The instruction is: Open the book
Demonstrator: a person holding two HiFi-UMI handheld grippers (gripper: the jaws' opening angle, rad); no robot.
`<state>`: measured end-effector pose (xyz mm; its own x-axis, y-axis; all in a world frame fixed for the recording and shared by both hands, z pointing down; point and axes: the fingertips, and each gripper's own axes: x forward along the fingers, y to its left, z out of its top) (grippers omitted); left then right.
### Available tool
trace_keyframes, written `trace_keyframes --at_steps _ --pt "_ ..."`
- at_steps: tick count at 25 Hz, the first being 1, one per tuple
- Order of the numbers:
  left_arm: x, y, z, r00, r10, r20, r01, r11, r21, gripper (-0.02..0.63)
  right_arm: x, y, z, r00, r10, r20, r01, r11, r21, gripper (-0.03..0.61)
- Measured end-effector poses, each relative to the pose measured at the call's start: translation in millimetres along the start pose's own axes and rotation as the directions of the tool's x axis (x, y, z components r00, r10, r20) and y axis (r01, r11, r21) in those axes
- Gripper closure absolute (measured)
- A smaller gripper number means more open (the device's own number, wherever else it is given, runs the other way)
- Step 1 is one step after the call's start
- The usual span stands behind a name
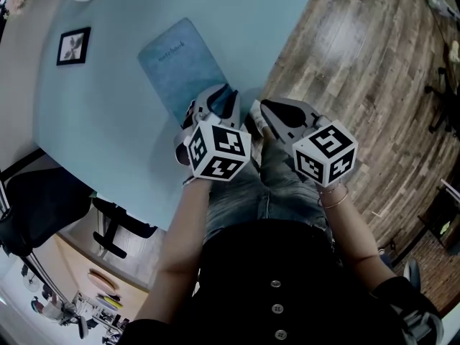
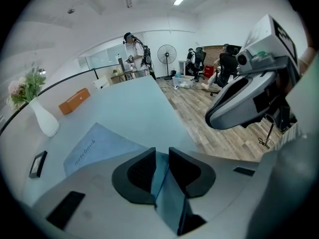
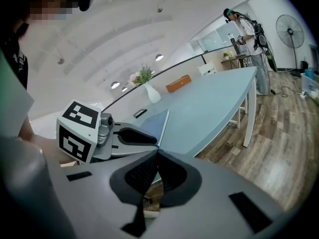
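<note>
A blue notebook [image 1: 183, 67] lies shut on the pale blue table [image 1: 115, 121], its near corner towards me. My left gripper [image 1: 224, 95] is at that near corner. In the left gripper view its jaws [image 2: 160, 166] stand a little apart, with the edge of the blue cover [image 2: 94, 146] between the pads, and I cannot see the pads press on it. My right gripper [image 1: 255, 117] hangs just right of it, off the table's edge over my lap; its pads [image 3: 157, 156] meet with nothing between them. The left gripper [image 3: 134, 136] also shows in the right gripper view.
A white vase with flowers [image 2: 42, 118], an orange box [image 2: 74, 101] and a small black picture frame [image 1: 73, 45] stand further off on the table. Wooden floor [image 1: 374, 70] lies to the right of the table's edge. A black office chair [image 1: 36, 207] stands at the left.
</note>
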<state>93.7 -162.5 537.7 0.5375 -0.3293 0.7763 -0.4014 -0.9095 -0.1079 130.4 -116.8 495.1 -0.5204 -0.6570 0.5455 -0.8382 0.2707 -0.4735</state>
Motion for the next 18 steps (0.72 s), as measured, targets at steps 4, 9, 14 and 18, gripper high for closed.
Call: trace_keyframes --at_steps 4,9,14,18 --pt "-2 -1 1 1.000 -0.018 0.011 0.018 1.000 -0.012 0.545 0 5 0 1.000 0.004 0.001 -0.004 1.000 -0.010 0.577" --pt "-3 -3 2 0.999 -0.033 0.022 0.033 0.999 -0.019 0.569 -1 9 3 1.000 0.009 0.005 -0.009 1.000 -0.024 0.577" --pt "-7 -3 6 0.999 -0.036 0.038 0.038 0.998 -0.044 0.583 -4 10 10 1.000 0.009 0.014 -0.009 0.999 -0.043 0.577" --pt "-14 -1 9 0.997 -0.036 0.061 0.039 0.998 -0.053 0.587 -6 12 15 1.000 0.014 0.019 -0.013 0.998 -0.059 0.577"
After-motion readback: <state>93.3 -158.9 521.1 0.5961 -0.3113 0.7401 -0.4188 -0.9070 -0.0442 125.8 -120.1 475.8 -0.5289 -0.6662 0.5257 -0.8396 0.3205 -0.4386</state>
